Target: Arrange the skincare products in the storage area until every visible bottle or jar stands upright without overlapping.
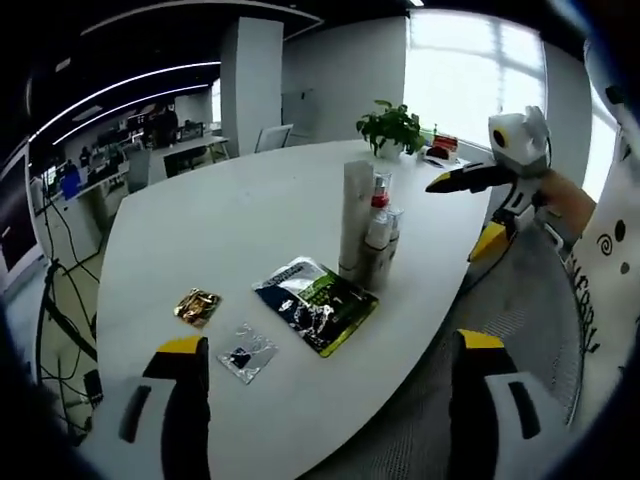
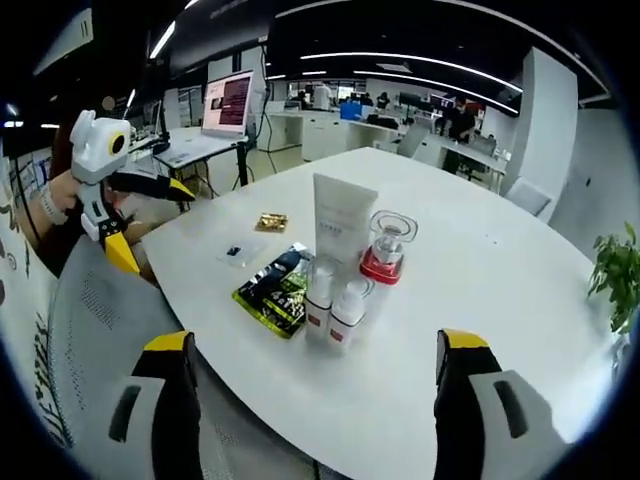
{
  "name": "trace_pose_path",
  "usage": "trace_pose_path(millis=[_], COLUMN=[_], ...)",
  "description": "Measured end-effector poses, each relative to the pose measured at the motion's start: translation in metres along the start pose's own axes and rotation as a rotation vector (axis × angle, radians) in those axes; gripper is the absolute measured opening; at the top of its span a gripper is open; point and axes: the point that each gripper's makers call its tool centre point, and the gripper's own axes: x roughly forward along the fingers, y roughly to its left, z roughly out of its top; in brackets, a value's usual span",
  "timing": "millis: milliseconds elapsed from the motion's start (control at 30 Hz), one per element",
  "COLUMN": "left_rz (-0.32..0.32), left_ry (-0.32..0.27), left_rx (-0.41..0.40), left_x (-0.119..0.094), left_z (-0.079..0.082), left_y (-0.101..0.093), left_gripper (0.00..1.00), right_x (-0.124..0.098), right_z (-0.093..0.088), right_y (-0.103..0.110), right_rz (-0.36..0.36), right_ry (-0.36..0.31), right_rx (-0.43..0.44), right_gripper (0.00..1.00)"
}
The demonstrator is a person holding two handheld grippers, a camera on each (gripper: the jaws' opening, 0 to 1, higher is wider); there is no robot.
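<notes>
From my left hand-held gripper (image 1: 320, 400), jaws spread wide and holding nothing, I read the table (image 1: 200, 230) left to right. Just ahead of the left jaw lie a small gold sachet (image 1: 196, 306) and a clear sachet (image 1: 246, 352), both flat. Ahead, between the jaws, a dark green pouch (image 1: 316, 304) lies flat too, its long axis running away from me toward the right. Just beyond it, toward the right jaw, the products stand in a tight cluster: a tall white tube (image 1: 355, 218) on its cap, long axis vertical, a red-collared bottle (image 1: 380, 200) and two small white bottles (image 1: 380, 250) beside it.

My right hand-held gripper (image 2: 320, 400) is also spread and empty, held back from the table edge. In its view the same cluster sits straight ahead between the jaws, the tube (image 2: 340, 222) behind, the red-collared bottle (image 2: 386, 248) to its right, the small bottles (image 2: 336, 300) nearest me.

As I judge it, every bottle is already upright. Whether the small ones touch each other I can't quite tell at this distance. What is left, if anything, is spacing them apart; the pouch and sachets lie off to the side.
</notes>
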Motion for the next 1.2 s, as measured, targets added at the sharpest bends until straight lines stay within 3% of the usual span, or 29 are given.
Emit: trace_pose_path(millis=[33, 233, 400, 500, 533, 700, 800, 900, 1200], left_rz=[0.035, 0.014, -0.053, -0.166, -0.176, -0.163, -0.164, -0.197, -0.199], left_ry=[0.015, 0.07, 0.12, 0.106, 0.108, 0.189, 0.204, 0.229, 0.323], left_rx=[0.006, 0.048, 0.095, 0.043, 0.047, 0.172, 0.26, 0.279, 0.323], left_x=[0.0, 0.015, 0.027, 0.033, 0.034, 0.045, 0.053, 0.057, 0.073], left_z=[-0.003, -0.017, -0.022, -0.02, -0.019, -0.026, -0.024, -0.023, -0.034], left_y=[0.007, 0.017, 0.017, 0.007, 0.007, 0.023, 0.034, 0.035, 0.064], left_gripper=[0.99, 0.99, 0.99, 0.99, 0.99, 0.99, 0.98, 0.98, 0.92], right_x=[0.0, 0.002, 0.003, 0.004, 0.004, 0.004, 0.005, 0.005, 0.002], right_z=[-0.001, -0.005, -0.009, -0.013, -0.014, -0.016, -0.017, -0.019, -0.025], right_y=[0.0, 0.0, -0.001, -0.003, -0.003, -0.004, -0.005, -0.004, -0.003], right_rz=[-0.001, 0.005, 0.005, -0.001, 0.0, -0.004, -0.008, -0.011, -0.024], right_ry=[0.002, 0.009, 0.022, 0.039, 0.041, 0.044, 0.048, 0.057, 0.071], right_rx=[0.001, 0.017, 0.02, 0.023, 0.027, 0.041, 0.049, 0.053, 0.082], right_gripper=[0.99, 0.99, 0.99, 0.98, 0.98, 0.98, 0.97, 0.97, 0.95])
